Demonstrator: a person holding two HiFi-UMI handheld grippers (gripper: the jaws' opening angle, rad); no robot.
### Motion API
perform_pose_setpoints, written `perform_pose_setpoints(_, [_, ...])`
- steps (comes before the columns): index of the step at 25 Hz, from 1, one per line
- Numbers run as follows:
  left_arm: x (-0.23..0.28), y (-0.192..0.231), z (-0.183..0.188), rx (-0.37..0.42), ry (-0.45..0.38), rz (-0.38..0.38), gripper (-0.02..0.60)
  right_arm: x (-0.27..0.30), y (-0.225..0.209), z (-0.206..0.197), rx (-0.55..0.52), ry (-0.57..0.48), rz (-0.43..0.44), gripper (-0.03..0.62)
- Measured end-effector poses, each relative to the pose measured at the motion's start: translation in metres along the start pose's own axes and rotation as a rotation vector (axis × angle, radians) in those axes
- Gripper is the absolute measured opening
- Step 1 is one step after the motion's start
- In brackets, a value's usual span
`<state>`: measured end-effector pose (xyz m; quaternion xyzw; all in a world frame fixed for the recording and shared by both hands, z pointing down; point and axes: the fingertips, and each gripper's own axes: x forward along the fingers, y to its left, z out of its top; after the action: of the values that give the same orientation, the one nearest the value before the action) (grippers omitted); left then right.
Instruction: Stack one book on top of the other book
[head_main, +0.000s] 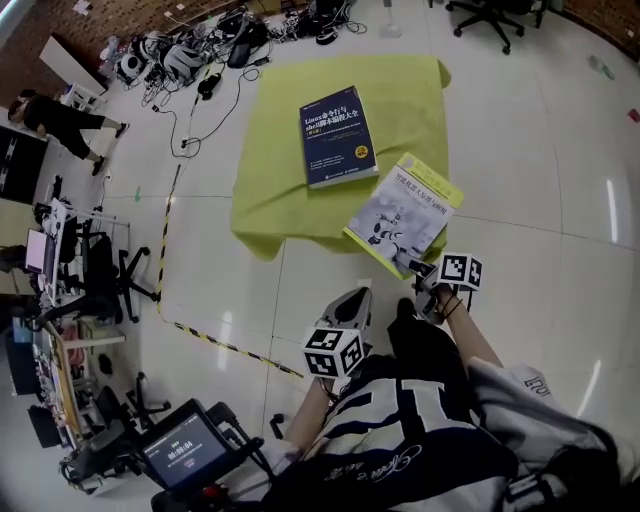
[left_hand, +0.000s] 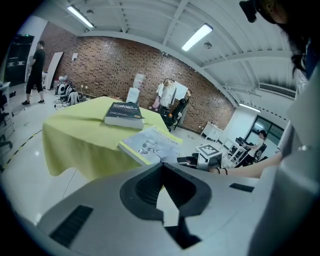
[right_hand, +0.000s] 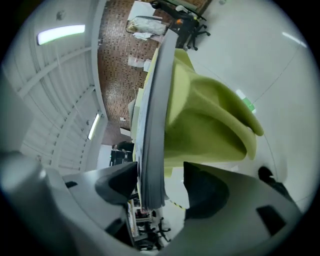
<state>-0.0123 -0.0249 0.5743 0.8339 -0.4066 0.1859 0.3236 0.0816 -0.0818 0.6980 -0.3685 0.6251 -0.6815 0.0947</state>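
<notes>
A dark blue book (head_main: 338, 137) lies flat on the yellow-green cloth (head_main: 270, 150) that covers the table. A pale book with a yellow spine (head_main: 403, 213) lies beside it and overhangs the cloth's near edge. My right gripper (head_main: 418, 270) is at that book's near corner. In the right gripper view the pale book's page edge (right_hand: 152, 125) stands between the open jaws of the right gripper (right_hand: 160, 164), with a gap on one side. My left gripper (head_main: 358, 295) hangs short of the table over the floor, and in its own view the left gripper (left_hand: 162, 165) is shut on nothing. Both books, dark blue (left_hand: 124, 114) and pale (left_hand: 150, 144), lie ahead of it.
A person (head_main: 60, 125) stands at the far left. Office chairs (head_main: 100, 270) and desks line the left side, and cables and gear (head_main: 190, 55) lie on the floor behind the table. Yellow-black tape (head_main: 220, 340) crosses the floor. A screen device (head_main: 185, 450) sits by my body.
</notes>
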Motion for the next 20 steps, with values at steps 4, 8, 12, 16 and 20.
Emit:
perform_pose_setpoints(4, [0.005, 0.007, 0.001, -0.003, 0.011, 0.02, 0.005, 0.007, 0.017, 0.004, 0.074, -0.008, 0.134, 0.147])
perform_pose_setpoints(8, [0.006, 0.015, 0.005, -0.015, 0.005, 0.039, 0.005, 0.003, 0.032, 0.003, 0.069, 0.003, 0.14, 0.076])
perform_pose_setpoints(12, [0.011, 0.021, 0.013, -0.017, -0.013, 0.053, 0.005, -0.015, 0.055, 0.011, -0.02, -0.004, 0.127, 0.072])
perform_pose_setpoints(16, [0.024, 0.024, 0.028, -0.035, -0.045, 0.073, 0.005, -0.045, 0.079, 0.035, -0.183, -0.005, 0.105, 0.074])
perform_pose_setpoints(20, [0.02, 0.034, 0.035, -0.045, -0.077, 0.089, 0.005, -0.07, 0.107, 0.045, -0.244, -0.051, 0.139, 0.073])
